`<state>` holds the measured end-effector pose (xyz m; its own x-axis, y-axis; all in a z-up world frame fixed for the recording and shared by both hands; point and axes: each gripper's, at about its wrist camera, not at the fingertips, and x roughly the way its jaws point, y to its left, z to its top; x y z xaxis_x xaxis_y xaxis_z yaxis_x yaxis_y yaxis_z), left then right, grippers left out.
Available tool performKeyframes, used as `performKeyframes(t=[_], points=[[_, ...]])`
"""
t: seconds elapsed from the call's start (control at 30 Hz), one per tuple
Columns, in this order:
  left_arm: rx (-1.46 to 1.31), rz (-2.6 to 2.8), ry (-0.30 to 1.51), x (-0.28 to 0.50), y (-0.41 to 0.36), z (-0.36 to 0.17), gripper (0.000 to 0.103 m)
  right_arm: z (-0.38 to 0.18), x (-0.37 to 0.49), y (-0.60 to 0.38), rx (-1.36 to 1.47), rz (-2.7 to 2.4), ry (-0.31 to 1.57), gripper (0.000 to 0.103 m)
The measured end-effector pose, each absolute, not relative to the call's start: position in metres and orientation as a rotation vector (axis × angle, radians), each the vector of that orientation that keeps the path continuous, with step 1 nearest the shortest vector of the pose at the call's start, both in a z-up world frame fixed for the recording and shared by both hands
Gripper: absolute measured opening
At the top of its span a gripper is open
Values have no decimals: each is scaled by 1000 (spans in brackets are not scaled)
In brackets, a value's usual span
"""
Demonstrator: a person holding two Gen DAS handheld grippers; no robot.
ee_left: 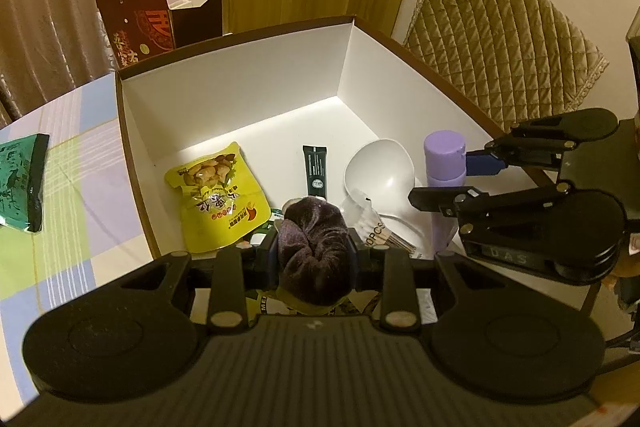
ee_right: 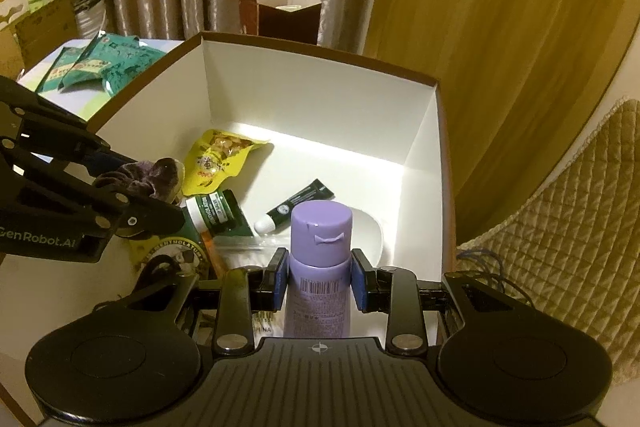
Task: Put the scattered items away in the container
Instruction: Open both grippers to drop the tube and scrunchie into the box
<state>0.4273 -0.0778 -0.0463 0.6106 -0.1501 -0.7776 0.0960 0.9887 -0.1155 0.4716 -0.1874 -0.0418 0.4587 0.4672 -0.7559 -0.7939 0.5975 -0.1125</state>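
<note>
My left gripper (ee_left: 313,251) is shut on a dark purple velvet scrunchie (ee_left: 312,239) and holds it over the near part of the white box (ee_left: 240,87). My right gripper (ee_right: 320,279) is shut on a purple bottle (ee_right: 320,259), upright over the box's near right part; the bottle also shows in the left wrist view (ee_left: 444,163). Inside the box lie a yellow snack bag (ee_left: 220,195), a dark tube (ee_left: 315,171), a white bowl (ee_left: 380,167), a cotton swab pack (ee_left: 376,227) and a green jar (ee_right: 216,213).
Green snack packets (ee_right: 100,67) lie on the checked tablecloth (ee_left: 60,207) left of the box. A red paper bag (ee_left: 136,23) stands behind the box. A quilted chair (ee_left: 500,47) is at the right. Curtains hang at the back.
</note>
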Motion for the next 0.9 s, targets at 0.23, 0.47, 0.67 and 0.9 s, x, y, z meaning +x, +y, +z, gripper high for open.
performKeyframes(t=[0.23,0.47,0.67,0.9], points=[[-70,-149,906,428,-78,-48,28,-34,466,-189,-474,823,700,69],[-64,-161,908,425,-80,-48,28,-34,461,-193,-465,838,716,74],[-65,-158,913,425,-80,-48,29,-31,456,-194,-465,851,718,76],[-59,-157,904,425,-82,-45,32,-31,452,-194,-465,854,714,81]])
